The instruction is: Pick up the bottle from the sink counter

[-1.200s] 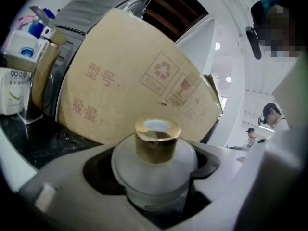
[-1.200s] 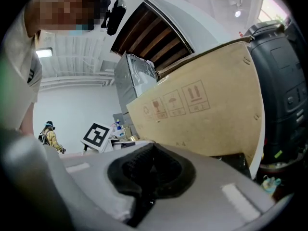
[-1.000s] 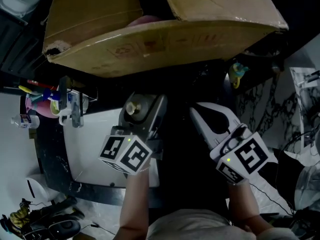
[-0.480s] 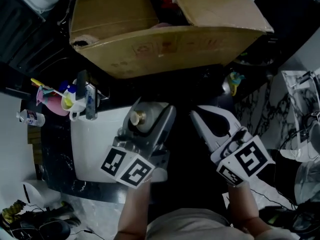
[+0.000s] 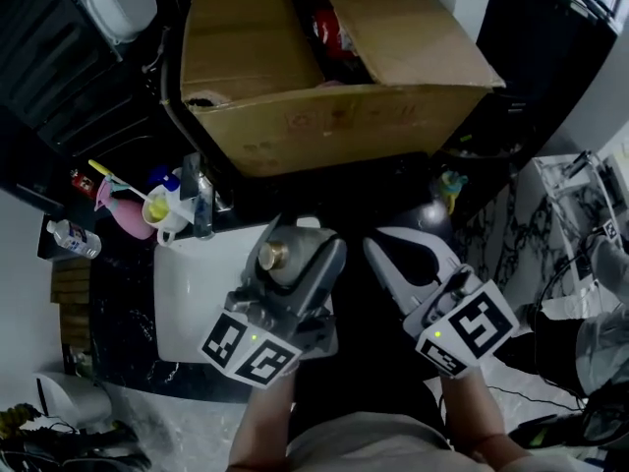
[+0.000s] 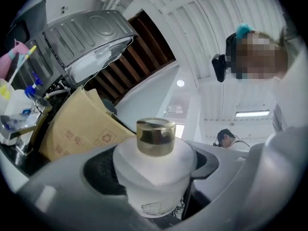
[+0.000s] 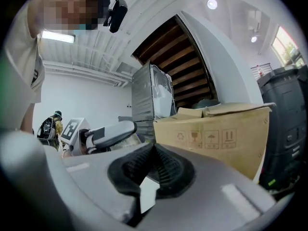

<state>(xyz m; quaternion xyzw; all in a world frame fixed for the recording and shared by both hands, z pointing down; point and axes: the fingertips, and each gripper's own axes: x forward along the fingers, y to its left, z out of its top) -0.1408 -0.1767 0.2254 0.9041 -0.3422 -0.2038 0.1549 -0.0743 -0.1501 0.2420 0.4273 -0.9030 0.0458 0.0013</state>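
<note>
A small white bottle with a shiny gold cap [image 5: 272, 256] sits upright, clamped between the jaws of the left gripper [image 5: 295, 249]. In the head view it shows over the far right corner of a white rectangular sink basin [image 5: 192, 298] set in a dark worktop [image 5: 108, 303]. The right gripper [image 5: 385, 251] hovers just beside it, jaws pressed together with nothing between them. Behind the basin stand a metal tap [image 5: 201, 205] and a pink cup of toothbrushes [image 5: 120, 205]. Beyond them is a large open brown cardboard box [image 5: 334, 116].

Head view dim and murky; both claw views bright from ceiling lights, fisheye-warped, blurred up close.
</note>
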